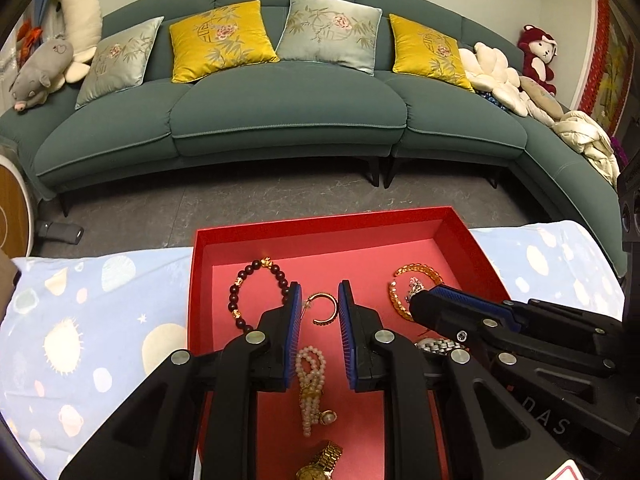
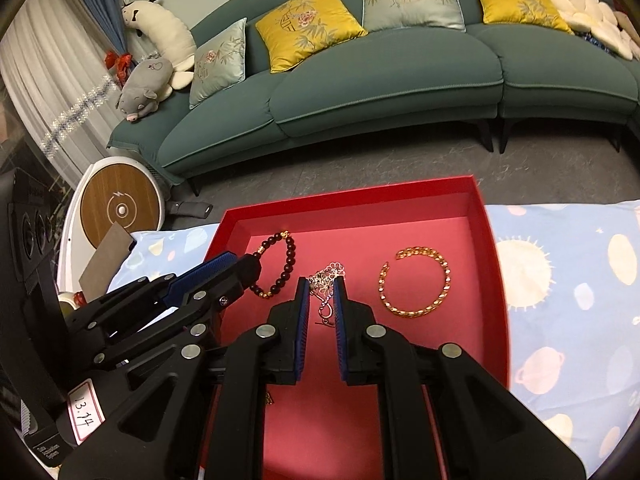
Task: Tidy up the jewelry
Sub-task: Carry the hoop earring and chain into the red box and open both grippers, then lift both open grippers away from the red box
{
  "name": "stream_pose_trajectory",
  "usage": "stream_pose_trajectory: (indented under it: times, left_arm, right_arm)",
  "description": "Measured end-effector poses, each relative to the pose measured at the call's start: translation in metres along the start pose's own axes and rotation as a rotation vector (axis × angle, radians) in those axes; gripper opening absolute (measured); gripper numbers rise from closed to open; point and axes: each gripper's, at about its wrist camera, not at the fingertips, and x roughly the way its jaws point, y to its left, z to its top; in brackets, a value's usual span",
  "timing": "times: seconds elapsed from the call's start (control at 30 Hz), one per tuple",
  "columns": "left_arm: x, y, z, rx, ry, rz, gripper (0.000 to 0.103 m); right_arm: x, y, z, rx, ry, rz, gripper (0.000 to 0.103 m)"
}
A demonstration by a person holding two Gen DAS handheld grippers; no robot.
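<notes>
A red box [image 1: 320, 224] holds the jewelry. My left gripper [image 1: 320, 300] is open, its tips on either side of a gold ring-shaped earring [image 1: 325, 309]. Below it lie a pearl piece [image 1: 311, 384] and a gold watch [image 1: 320, 465]. A dark bead bracelet [image 1: 256, 292] lies at the left, and it also shows in the right wrist view [image 2: 280, 268]. My right gripper [image 2: 320, 282] is open, with a silver flower chain [image 2: 326, 280] between its tips. A gold bangle [image 2: 416, 286] lies to its right. A silver watch band [image 1: 438, 345] is partly hidden.
The box [image 2: 352, 200] rests on a light blue patterned cloth [image 1: 88, 328]. A green sofa [image 1: 280, 112] with cushions and plush toys stands behind, across grey floor. A round wooden-faced device [image 2: 120, 208] stands at the left.
</notes>
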Motion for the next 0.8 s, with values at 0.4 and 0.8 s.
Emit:
stream_pose_trajectory:
  times: [0.4, 0.8]
  left_arm:
    - [-0.045, 0.018, 0.005, -0.112, -0.099, -0.106, 0.045]
    - [-0.186, 0.008, -0.028, -0.048, -0.23, -0.086, 0.045]
  right_arm:
    - [-0.049, 0.001, 0.001, 0.036, -0.12, 0.059, 0.032]
    - [-0.197, 0.039, -0.049, -0.15, -0.295, -0.03, 0.039]
